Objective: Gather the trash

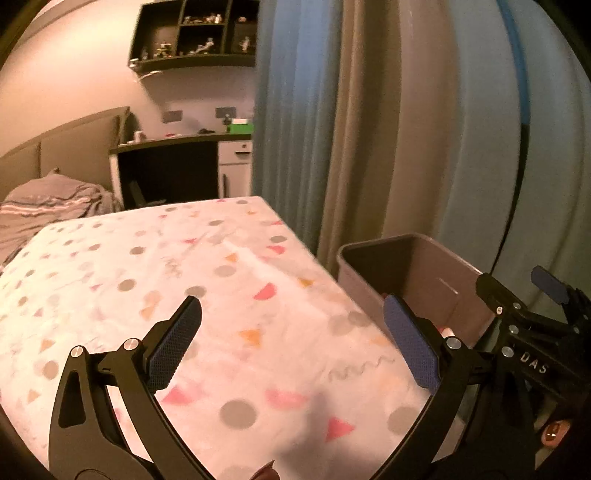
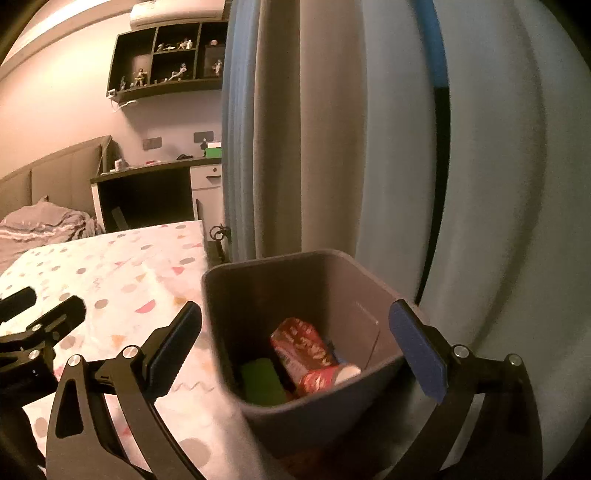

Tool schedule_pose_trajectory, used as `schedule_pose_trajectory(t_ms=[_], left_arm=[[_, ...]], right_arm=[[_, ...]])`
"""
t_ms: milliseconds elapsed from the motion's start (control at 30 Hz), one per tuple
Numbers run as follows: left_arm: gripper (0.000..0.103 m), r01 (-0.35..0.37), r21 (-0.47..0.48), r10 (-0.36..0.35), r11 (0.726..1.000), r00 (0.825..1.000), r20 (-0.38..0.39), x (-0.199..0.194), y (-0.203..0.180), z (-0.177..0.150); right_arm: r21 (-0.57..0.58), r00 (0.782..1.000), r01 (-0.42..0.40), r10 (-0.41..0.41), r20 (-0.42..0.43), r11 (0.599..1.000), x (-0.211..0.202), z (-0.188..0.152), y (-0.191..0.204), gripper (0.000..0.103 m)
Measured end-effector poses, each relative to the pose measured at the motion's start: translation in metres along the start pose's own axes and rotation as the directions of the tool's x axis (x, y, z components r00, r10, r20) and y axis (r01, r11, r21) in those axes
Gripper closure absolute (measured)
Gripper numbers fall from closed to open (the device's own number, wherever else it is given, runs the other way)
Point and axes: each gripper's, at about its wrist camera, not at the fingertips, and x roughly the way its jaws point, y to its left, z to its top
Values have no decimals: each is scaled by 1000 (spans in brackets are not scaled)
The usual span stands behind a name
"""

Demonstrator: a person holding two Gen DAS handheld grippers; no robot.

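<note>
Sitting in bin: red wrapper (image 2: 308, 352) and green item (image 2: 263, 382) lie at the bottom, touching.
Bin: grey trash bin (image 2: 236, 314) stands just beside the bench (image 2: 122, 273) edge, before the curtains (image 2: 306, 147).
Right gripper (image 2: 295, 354): fingers wide apart, nothing held, above the bin's mouth.
Left gripper (image 1: 295, 343): fingers wide apart, empty, over the patterned bench cloth (image 1: 147, 277).
Background: bed (image 1: 48, 210), wall shelf (image 1: 195, 33).

Between the blue-padded black fingers (image 2: 417, 354) of the right gripper (image 2: 299, 345) sits a grey bin (image 2: 236, 295) holding a red wrapper (image 2: 306, 350) and a green packet (image 2: 262, 382), while beside the left-hand finger spreads a white tablecloth (image 2: 122, 273) with grey dots and pink and orange shapes.
</note>
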Motion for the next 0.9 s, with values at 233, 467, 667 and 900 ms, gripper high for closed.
schedule_pose_trajectory(t_ms=[233, 467, 667, 900], left_arm=[[6, -51, -11, 51, 999, 999, 7, -43, 25, -14], [6, -81, -1, 81, 997, 997, 12, -76, 42, -27], [6, -99, -18, 100, 995, 995, 20, -100, 58, -37], [6, -93, -22, 93, 995, 995, 34, -119, 65, -45]], right_arm=[[29, 1000, -31, 30, 4, 999, -36, -7, 19, 6], [6, 999, -34, 34, 18, 999, -73, -14, 43, 6], [-8, 999, -49, 49, 11, 999, -96, -24, 58, 6], [-7, 998, -46, 46, 32, 999, -115, -28, 66, 6]])
